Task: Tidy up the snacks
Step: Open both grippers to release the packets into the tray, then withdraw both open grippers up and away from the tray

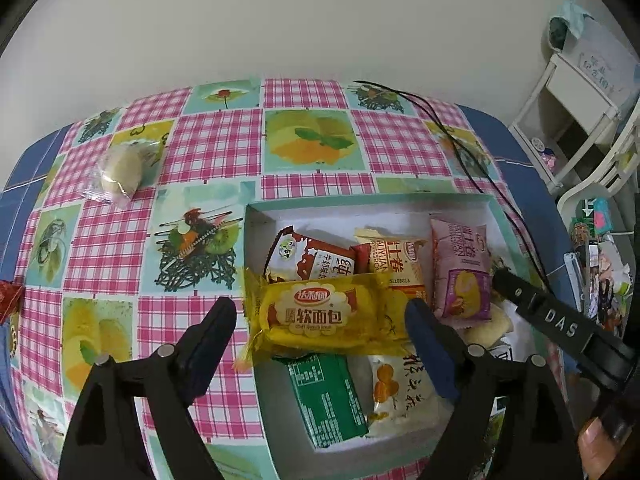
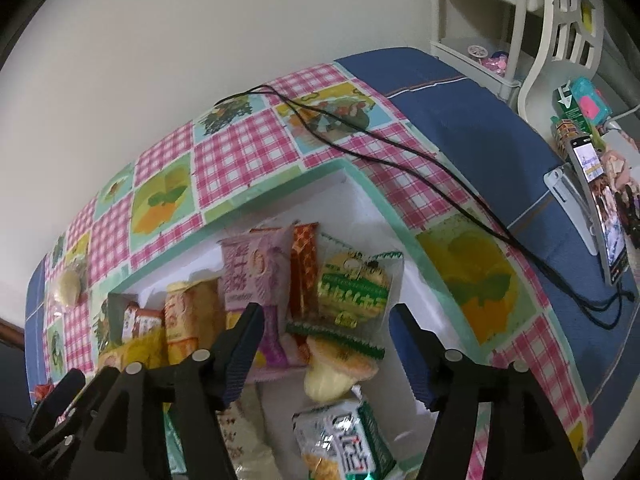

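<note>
Black fingers with blue pads fill the foreground of the left wrist view, where the left hand-held gripper (image 1: pixel 320 320) is spread wide and holds nothing, its tips on either side of a yellow bread packet (image 1: pixel 320 314) that lies across the left rim of the box (image 1: pixel 360 200). Far left on the worktop (image 1: pixel 216 144), well apart from the box, sits a pale snack in a clear wrapper (image 1: pixel 120 168). Inside the box, from left to right, lie a brown-and-white packet (image 1: pixel 310 258), an orange roll packet (image 1: pixel 396 264) and a pink packet (image 1: pixel 464 276), with a green packet (image 1: pixel 326 398) nearer the camera. In the right wrist view the right hand-held gripper (image 2: pixel 328 350) is also wide and empty, poised over the box above a green-edged cracker packet (image 2: pixel 352 292). A black cable (image 2: pixel 360 136) crosses the worktop beyond the box.
</note>
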A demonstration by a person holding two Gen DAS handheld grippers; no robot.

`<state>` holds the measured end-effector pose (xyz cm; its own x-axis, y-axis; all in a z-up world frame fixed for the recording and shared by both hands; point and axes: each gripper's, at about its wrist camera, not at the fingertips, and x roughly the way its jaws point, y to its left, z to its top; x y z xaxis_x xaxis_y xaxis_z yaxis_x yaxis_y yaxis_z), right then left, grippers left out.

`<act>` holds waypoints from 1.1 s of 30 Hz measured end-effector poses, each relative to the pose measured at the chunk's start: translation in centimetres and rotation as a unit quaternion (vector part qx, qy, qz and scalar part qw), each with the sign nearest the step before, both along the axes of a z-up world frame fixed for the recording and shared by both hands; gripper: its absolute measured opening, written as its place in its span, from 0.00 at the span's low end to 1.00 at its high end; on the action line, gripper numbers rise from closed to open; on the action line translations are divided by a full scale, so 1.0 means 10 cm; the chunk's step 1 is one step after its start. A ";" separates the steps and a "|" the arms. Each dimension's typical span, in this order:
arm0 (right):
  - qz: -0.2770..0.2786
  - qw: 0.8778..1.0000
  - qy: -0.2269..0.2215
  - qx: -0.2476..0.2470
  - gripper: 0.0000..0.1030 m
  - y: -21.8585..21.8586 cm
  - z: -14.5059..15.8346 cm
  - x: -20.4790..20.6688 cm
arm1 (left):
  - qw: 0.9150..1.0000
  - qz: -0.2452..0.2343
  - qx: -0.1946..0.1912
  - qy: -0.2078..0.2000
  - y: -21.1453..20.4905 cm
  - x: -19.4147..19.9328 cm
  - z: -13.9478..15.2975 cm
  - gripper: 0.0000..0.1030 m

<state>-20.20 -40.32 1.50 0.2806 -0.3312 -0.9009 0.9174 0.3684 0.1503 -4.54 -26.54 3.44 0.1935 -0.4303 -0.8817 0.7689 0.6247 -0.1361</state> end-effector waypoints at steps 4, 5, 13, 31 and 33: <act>0.012 1.000 0.008 0.003 0.67 0.14 0.04 0.02 | 1.000 0.011 0.005 -0.011 0.09 -0.01 0.05 0.84; 0.016 1.000 0.010 0.003 0.67 0.18 0.05 0.03 | 1.000 0.014 0.007 -0.015 0.12 -0.01 0.06 0.84; 0.035 0.999 0.019 0.014 0.67 0.47 0.14 0.05 | 0.998 0.058 0.020 -0.016 0.42 0.12 0.09 0.85; 0.073 0.997 0.012 0.019 0.67 0.93 0.26 0.07 | 0.996 0.087 0.000 -0.035 0.85 0.21 0.35 0.90; 0.073 0.997 0.015 0.020 0.67 0.93 0.25 0.08 | 0.995 0.090 0.000 -0.035 0.85 0.23 0.34 0.94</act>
<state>-19.36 -31.05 4.00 0.2958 -0.2520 -0.9214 0.8584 0.4933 0.1406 -2.21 -18.05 6.87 0.3281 -0.3825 -0.8637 0.6523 0.7531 -0.0857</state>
